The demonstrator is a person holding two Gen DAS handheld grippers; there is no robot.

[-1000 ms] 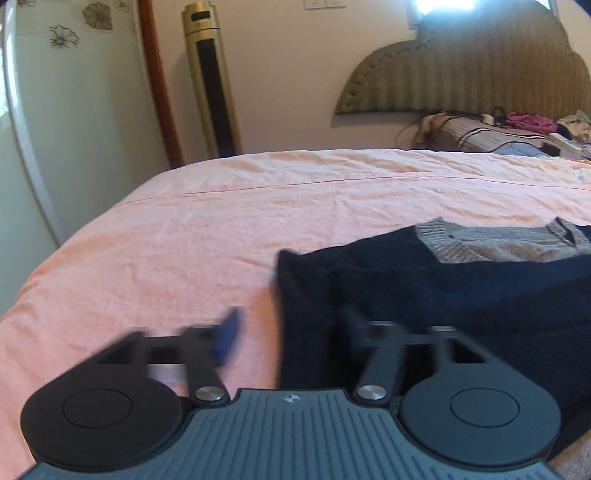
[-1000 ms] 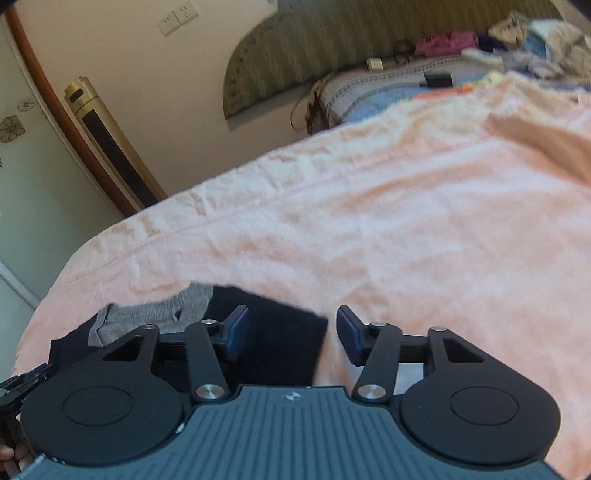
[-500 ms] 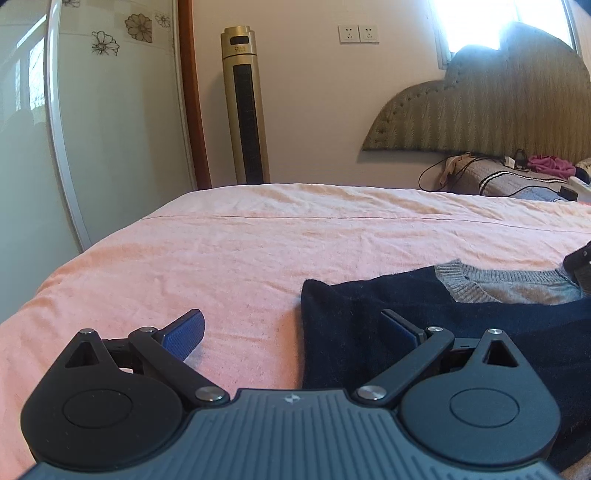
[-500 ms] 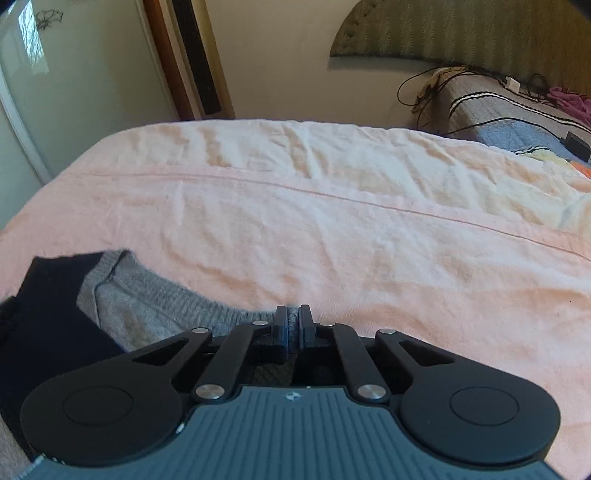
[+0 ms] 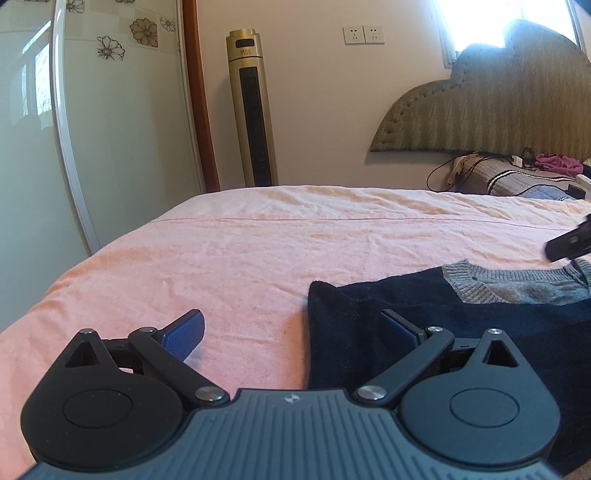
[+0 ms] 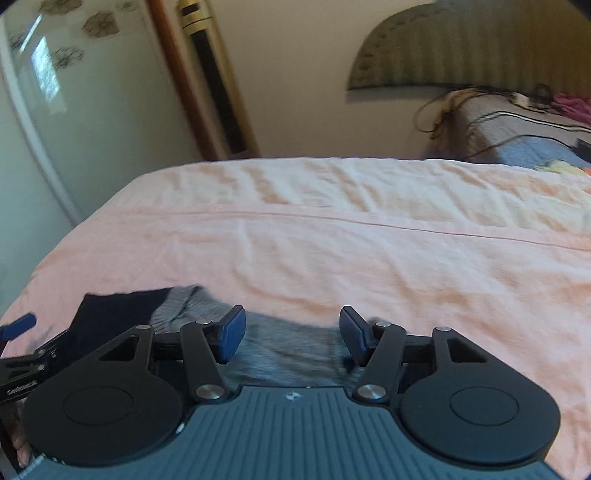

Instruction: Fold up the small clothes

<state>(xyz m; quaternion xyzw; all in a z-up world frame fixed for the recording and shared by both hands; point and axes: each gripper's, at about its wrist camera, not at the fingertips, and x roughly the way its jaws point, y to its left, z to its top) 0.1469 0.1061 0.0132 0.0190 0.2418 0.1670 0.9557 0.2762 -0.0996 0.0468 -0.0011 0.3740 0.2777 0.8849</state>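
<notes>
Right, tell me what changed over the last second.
The right claw, shut at the grey collar half a second ago, has opened. The left claw stays open, straddling the edge of the navy sweater, which lies where it was on the pink bedspread.

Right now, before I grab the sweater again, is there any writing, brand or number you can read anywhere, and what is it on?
No text is readable.
Tower fan: small mark on its top panel, too small to read.
Left claw, seen from the right wrist view: white lettering on its side, blurred and cut off.
Both claw bodies: a small white emblem, no letters.
Wall sockets: no lettering visible.
</notes>
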